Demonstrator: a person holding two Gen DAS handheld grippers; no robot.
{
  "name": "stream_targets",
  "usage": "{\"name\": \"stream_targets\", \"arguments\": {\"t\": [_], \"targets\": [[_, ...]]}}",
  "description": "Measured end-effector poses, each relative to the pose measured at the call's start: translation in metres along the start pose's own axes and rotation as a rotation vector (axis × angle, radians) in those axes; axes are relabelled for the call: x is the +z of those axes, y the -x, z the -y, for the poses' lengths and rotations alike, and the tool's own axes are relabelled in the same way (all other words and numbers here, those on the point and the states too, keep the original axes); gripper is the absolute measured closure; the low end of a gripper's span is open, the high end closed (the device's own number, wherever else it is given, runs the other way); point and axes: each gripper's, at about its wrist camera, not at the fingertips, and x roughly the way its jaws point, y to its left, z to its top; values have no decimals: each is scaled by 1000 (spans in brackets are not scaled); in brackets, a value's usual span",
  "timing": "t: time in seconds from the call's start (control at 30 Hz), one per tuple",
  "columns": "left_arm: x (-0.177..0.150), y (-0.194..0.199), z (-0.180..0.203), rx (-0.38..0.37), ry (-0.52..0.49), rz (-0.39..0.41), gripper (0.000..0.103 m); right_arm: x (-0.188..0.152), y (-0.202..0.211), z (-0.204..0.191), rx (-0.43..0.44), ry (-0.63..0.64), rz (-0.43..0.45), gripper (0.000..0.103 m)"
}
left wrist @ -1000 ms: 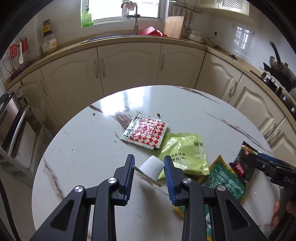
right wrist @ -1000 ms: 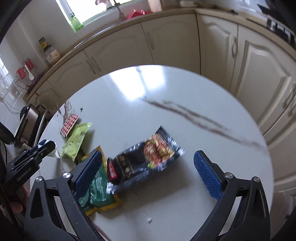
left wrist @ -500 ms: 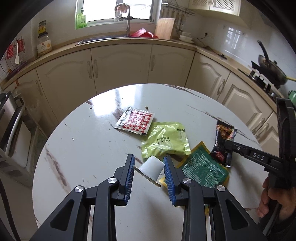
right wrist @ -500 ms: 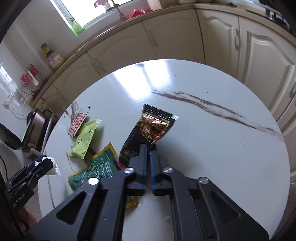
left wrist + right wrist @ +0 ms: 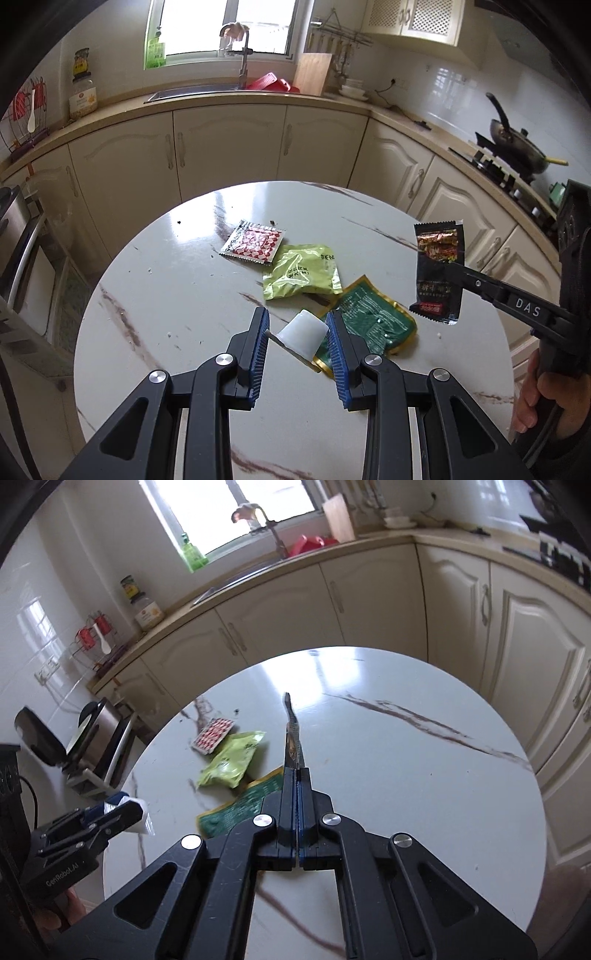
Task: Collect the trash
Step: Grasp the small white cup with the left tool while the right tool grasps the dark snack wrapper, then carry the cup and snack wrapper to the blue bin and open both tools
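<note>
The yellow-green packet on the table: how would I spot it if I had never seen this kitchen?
Start at the round white marble table before the cream cabinets. Three flat wrappers lie in a diagonal row near its middle. The yellow-green packet is the middle one, plain and puffy, between the red-and-white checkered sachet and the dark green pouch with a gold edge.

Cup [image 5: 303,333] between my left fingers [image 5: 258,343]. Three packets on table [image 5: 177,295] ahead: nearest [image 5: 373,325] just right, next [image 5: 303,275] beyond, farthest [image 5: 254,242] behind. Fourth wrapper [image 5: 437,273] clamped in my right gripper [image 5: 295,771], above table.
</note>
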Motion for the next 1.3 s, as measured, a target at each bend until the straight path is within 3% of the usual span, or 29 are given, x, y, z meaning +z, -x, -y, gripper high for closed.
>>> {"name": "stream_targets", "arguments": {"t": [0.17, 0.4, 0.53, 0.67, 0.97, 1.17, 1.3], "targets": [[-16, 37, -4, -13, 15, 23, 75, -13, 20, -28, 44, 33, -1, 102], [-57, 111, -42, -23, 78, 86, 75, -34, 48, -104, 140, 124, 14, 102], [-97, 159, -84, 14, 139, 126, 75, -55, 52, -166, 230, 198, 0, 102], [-153, 200, -135, 106, 212, 143, 75, -88, 41, -240, 335, 286, -45, 102], [-278, 214, -263, 258, 460, 13, 75, -172, -51, -366, 446, 425, -237, 102], [-333, 184, -319, 275, 575, -94, 75, -223, -123, -411, 416, 523, -347, 102], [-351, 162, -344, 280, 615, -137, 71, -246, -176, -426, 377, 555, -420, 102]]}}
